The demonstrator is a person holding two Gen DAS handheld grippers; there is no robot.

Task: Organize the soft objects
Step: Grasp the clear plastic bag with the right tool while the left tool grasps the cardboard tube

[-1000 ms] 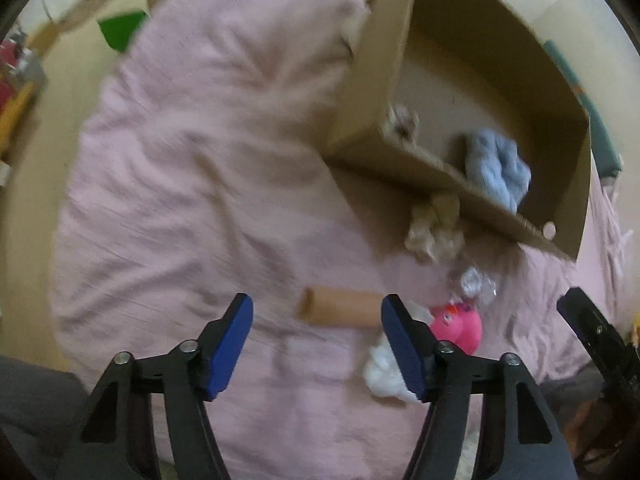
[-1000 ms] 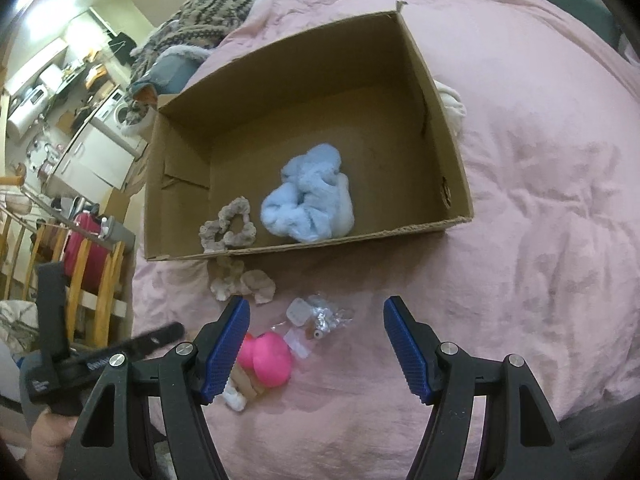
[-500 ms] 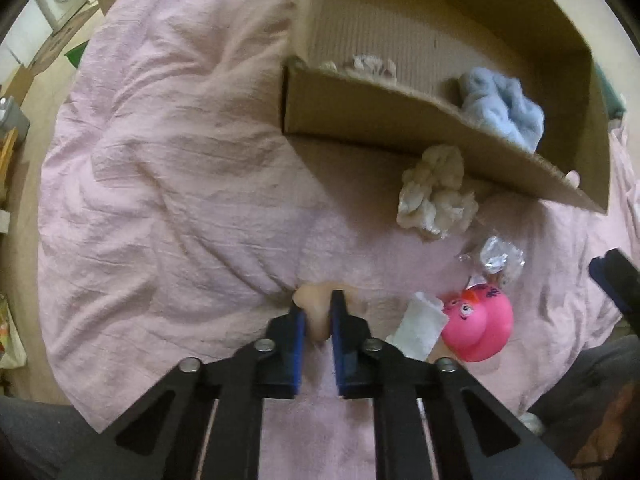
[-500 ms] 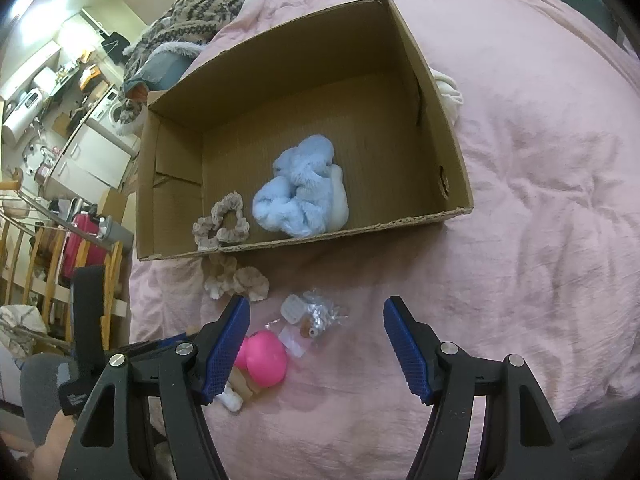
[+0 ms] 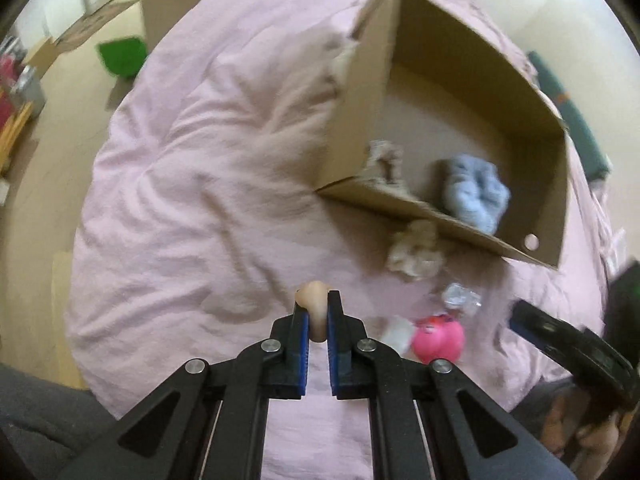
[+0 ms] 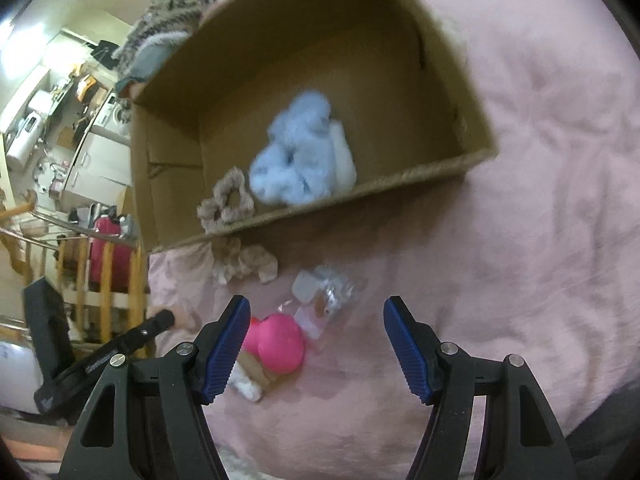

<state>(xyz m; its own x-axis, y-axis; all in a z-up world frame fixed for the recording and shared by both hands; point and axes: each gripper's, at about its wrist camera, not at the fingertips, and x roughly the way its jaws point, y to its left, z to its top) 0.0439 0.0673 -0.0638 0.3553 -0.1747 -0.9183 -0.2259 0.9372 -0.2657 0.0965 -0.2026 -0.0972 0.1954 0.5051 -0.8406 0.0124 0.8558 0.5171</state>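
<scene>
My left gripper is shut on a soft beige roll and holds it above the pink bedspread. The open cardboard box lies ahead to the right, holding a blue fluffy item and a beige scrunchie. Another beige scrunchie lies outside against the box front. My right gripper is open and empty above a pink rubber duck, a white soft piece and a clear plastic packet. The box, blue item and both scrunchies also show there.
The bed edge drops to a wooden floor at the left, with a green item on it. A wooden chair with a red bag stands beside the bed. A knitted garment lies behind the box.
My left gripper closed on the beige roll and lifted it off the bedspread. My right gripper moved closer to the box and stayed open.
</scene>
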